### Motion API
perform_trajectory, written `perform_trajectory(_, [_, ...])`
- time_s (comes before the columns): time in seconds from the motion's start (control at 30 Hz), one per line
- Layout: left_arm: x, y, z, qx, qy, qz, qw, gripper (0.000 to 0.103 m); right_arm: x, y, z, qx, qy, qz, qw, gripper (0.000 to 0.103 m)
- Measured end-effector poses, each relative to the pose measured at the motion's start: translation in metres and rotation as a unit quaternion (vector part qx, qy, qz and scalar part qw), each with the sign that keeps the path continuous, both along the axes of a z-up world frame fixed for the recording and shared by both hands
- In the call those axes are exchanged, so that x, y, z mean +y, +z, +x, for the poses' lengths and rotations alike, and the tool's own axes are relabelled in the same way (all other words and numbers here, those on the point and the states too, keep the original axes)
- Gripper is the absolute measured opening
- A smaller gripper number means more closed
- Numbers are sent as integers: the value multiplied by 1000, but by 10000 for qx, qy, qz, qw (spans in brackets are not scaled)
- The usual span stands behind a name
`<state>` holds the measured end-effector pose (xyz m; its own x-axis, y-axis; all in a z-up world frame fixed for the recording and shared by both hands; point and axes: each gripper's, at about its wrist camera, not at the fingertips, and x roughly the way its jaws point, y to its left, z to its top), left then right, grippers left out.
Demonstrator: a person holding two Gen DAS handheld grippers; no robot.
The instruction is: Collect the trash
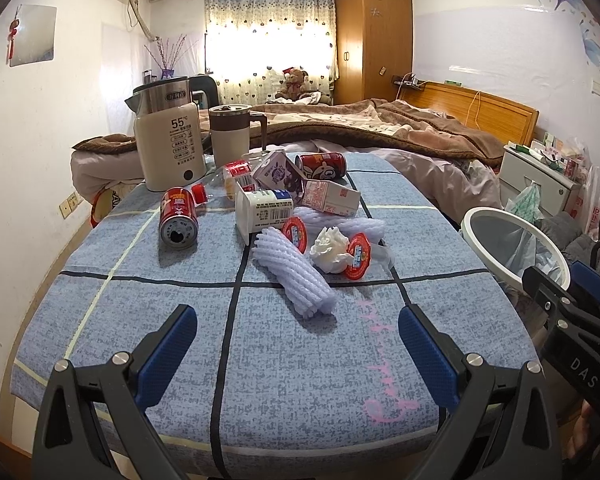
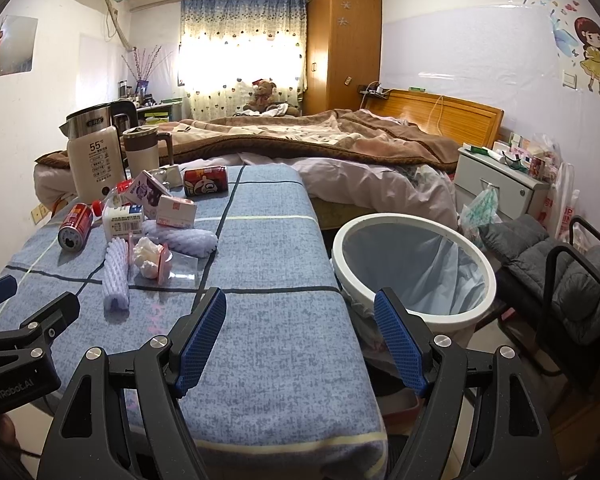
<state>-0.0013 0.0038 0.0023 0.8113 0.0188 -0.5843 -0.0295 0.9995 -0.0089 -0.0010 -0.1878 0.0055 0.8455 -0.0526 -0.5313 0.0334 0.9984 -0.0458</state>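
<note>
While both grippers (image 1: pixel 298 334) (image 2: pixel 300 334) gaped wide and empty, all trash (image 1: pixel 292 216) lay ahead, the bin (image 2: pixel 414 266) apparently unfilled.

From my remote seat, the small print on the cream electric kettle with a steel top (image 1: pixel 168 140) under its "55" is too fine to read. The clear plastic bottle with a red cap (image 1: pixel 216 184) lies mostly hidden behind the white barcode-labelled carton (image 1: pixel 265 210). The far end of the blue-grey checked cloth-covered counter (image 2: pixel 276 240) disappears behind the trash pile. I can't see the bottom of the white round bin lined with a pale blue bag (image 2: pixel 416 264). The black arms of the left claw (image 1: pixel 298 344) run off the lower edge.
</note>
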Motion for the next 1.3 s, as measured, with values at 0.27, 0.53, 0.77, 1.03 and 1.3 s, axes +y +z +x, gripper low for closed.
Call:
perform_trajectory(0.27, [-2,1,0,-10,8,16,10000,102,0,1,0,4,2,2,10000,77])
perform_trajectory(0.53, [-2,1,-1,-5,8,17,10000,102,0,1,0,7,-2,1,10000,77])
perform_trajectory(0.77, [-1,2,-2,5,20,8,10000,102,0,2,0,6,-5,1,10000,77])
perform_trajectory(1.03, [-1,2,-2,9,21,9,10000,102,0,3,1,7,5,-1,10000,77])
perform_trajectory(1.3, [0,1,-1,18,40,7,10000,102,1,3,1,21,7,-7,10000,77])
